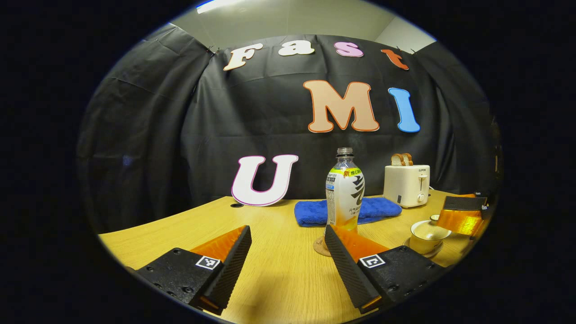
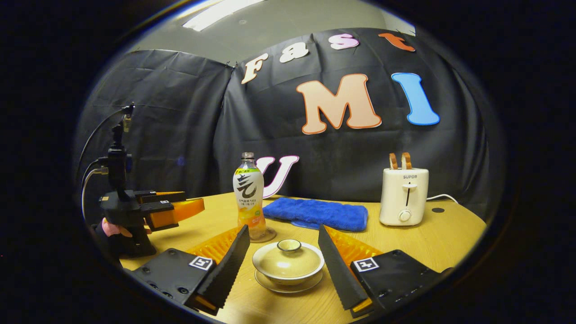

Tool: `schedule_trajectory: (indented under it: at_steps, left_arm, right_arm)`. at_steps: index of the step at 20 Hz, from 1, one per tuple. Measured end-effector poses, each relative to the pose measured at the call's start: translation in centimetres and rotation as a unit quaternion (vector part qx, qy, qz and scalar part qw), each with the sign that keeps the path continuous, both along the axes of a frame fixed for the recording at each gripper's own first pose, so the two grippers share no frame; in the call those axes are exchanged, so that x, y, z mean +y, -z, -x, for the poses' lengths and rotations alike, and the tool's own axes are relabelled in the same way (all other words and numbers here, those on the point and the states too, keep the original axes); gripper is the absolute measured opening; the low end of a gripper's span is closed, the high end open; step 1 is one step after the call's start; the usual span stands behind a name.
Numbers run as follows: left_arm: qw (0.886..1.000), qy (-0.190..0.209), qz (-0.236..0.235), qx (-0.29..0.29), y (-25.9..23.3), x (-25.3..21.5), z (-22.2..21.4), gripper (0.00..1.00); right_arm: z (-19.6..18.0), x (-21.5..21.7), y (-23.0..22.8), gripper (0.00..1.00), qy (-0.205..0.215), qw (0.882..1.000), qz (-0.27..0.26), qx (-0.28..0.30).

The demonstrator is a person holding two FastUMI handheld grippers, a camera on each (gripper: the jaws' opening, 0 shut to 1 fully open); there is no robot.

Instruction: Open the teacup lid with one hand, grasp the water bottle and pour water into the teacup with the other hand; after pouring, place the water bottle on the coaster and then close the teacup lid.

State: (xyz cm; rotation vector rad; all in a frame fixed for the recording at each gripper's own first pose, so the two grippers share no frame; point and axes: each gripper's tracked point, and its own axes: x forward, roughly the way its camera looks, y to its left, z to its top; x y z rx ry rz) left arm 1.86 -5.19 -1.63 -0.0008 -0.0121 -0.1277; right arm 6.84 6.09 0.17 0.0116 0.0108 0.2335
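- The left gripper (image 1: 288,265) hangs low over the wooden table (image 1: 279,279), its two ribbed, wedge-shaped fingers spread wide with nothing between them; in the right gripper view it (image 2: 191,207) sits off to the side, gripped by a hand (image 2: 112,228).
- The right gripper (image 2: 283,270) is likewise spread wide, its serrated fingers standing on either side of the teacup (image 2: 288,265) without touching it.
- The teacup, a rounded glazed ceramic bowl on a matching saucer, wears its domed lid (image 2: 288,256) with a small ring knob.
- The water bottle (image 1: 345,191), clear plastic with a printed wrap label, uncapped and holding a little yellowish liquid, stands upright on a round cork coaster (image 1: 320,247).
- Behind it lies a folded blue terry towel (image 1: 346,210), plush and nubby.
- A boxy cream toaster (image 2: 403,195) with two bread slices in its slots stands near the towel's end.
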Motion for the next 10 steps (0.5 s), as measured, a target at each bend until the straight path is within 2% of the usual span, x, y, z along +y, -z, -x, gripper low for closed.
schedule_trajectory:
  at_steps: [1,2,6,10]
  left_arm:
    - [1.000,0.000,0.000,0.000,-0.1,0.0,0.0,0.96]
    - [1.000,0.000,0.000,0.000,0.0,0.0,0.0,0.96]
    - [1.000,0.000,0.000,0.000,0.0,0.0,0.0,0.95]
    - [1.000,0.000,0.000,0.000,0.0,0.0,0.0,0.96]
  right_arm:
    - [0.3,-0.4,0.2,1.00,0.003,1.000,0.001,0.002]
    - [0.8,-0.7,0.1,0.96,0.007,1.000,0.001,-0.001]
    - [2.4,-2.8,-0.2,0.96,0.027,1.000,0.002,-0.002]
    - [3.4,-6.8,-0.4,0.96,0.091,0.996,0.004,-0.005]
